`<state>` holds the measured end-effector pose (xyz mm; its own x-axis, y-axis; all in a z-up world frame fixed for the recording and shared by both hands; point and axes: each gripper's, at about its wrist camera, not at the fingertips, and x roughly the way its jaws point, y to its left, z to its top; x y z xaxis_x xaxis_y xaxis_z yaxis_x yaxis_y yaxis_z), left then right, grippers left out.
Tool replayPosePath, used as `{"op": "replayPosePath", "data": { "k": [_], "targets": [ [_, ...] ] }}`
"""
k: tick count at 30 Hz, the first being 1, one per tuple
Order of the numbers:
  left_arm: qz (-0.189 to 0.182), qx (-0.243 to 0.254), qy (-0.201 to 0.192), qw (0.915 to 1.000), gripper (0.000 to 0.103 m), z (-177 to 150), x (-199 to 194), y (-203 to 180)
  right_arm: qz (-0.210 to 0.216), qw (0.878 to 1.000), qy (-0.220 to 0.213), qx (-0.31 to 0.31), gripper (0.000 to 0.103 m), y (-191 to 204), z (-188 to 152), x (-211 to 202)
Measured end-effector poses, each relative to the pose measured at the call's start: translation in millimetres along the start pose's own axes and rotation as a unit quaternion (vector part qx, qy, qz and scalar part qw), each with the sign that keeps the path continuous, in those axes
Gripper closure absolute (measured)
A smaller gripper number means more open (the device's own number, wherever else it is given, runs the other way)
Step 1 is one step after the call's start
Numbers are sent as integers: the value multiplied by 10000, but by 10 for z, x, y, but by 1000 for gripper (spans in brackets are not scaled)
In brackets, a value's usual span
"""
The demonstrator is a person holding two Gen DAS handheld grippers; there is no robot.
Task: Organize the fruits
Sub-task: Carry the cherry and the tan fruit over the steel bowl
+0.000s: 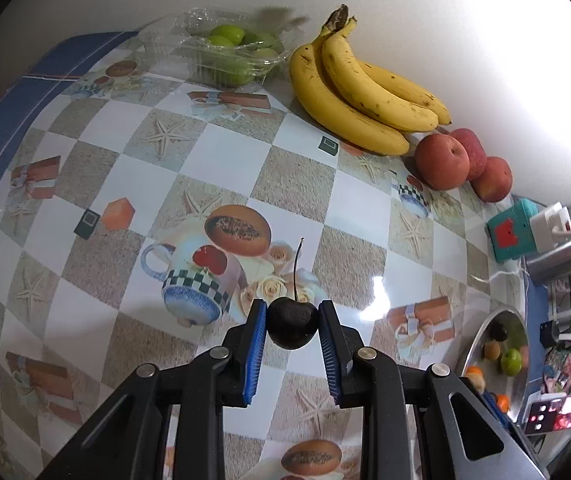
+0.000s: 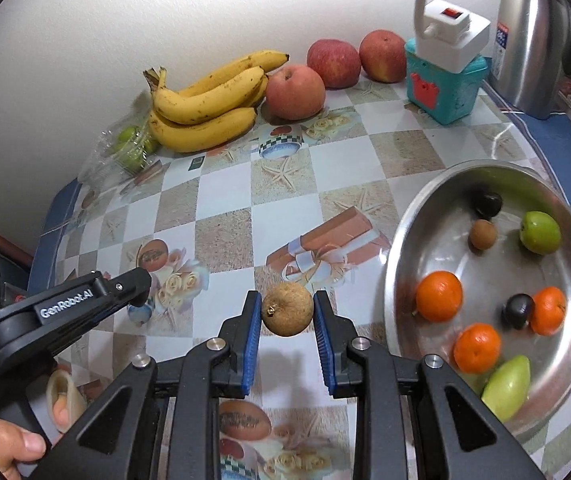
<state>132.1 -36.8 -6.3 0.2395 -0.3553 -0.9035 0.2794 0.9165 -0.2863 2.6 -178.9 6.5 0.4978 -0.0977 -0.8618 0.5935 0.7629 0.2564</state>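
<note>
Tablecloth [image 1: 221, 148] | bananas [image 1: 349, 92], apples [image 1: 441, 162] by wall | tray [image 2: 413, 216] rt

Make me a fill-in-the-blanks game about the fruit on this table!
1. The left gripper holds a dark ____ with a long stem.
2. The right gripper holds a round brown fruit beside the shiny metal ____.
3. That dish holds ____ orange tangerines.
4. Yellow bananas lie beside three red ____.

Missing: cherry; bowl; three; apples
</note>
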Motion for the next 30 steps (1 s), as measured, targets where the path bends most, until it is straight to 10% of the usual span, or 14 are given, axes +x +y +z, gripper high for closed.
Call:
{"op": "replayPosePath", "data": {
  "k": [30],
  "targets": [
    [-777, 1577, 274, 9840, 75, -621, -78, -1204, 106, 9878, -371, 1508, 76, -1143, -44, -424]
  ]
}}
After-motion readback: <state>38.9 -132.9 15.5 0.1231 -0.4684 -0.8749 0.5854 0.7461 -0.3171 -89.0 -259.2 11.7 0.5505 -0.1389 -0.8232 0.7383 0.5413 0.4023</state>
